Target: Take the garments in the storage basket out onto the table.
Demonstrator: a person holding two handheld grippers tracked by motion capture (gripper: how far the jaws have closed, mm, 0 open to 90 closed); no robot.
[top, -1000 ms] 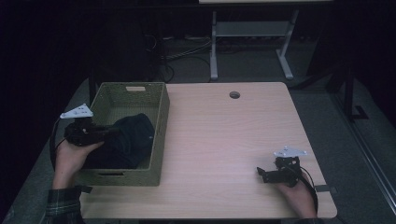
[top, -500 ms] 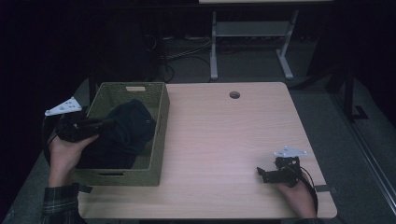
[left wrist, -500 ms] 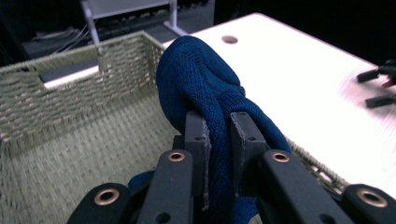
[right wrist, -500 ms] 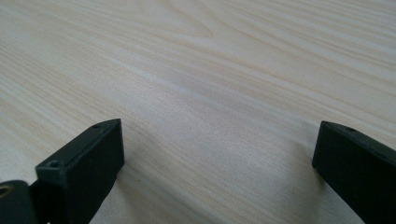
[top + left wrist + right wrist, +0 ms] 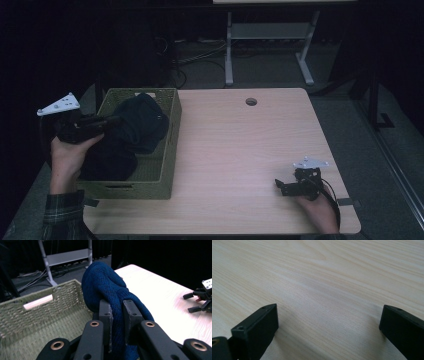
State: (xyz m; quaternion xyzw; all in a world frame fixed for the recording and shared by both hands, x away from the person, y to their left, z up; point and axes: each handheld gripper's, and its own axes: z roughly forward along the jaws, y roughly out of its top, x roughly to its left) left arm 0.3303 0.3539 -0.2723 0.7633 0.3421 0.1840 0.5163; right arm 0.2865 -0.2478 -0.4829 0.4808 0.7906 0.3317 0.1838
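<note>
Nearest the camera, the left gripper [image 5: 116, 315] has its jaws drawn close on a fold of the blue knitted garment [image 5: 107, 287], pads pressing the cloth from both sides. The garment hangs from that grip above the woven basket [image 5: 170, 145], with its lower part lying inside the basket. In the high view the garment reads almost black, and where it ends against the basket floor is hard to make out; it appears to fill most of the near half. The basket sits at the left edge of the table [image 5: 240, 150], its far wall showing a slotted handle [image 5: 37, 302]. To the right of the basket the tabletop is bare wood. The right gripper [image 5: 287, 186] rests near the front right corner, well apart from the basket, jaws spread wide with nothing between them. Beyond the basket, a cable hole [image 5: 251, 101] marks the table's far edge.
</note>
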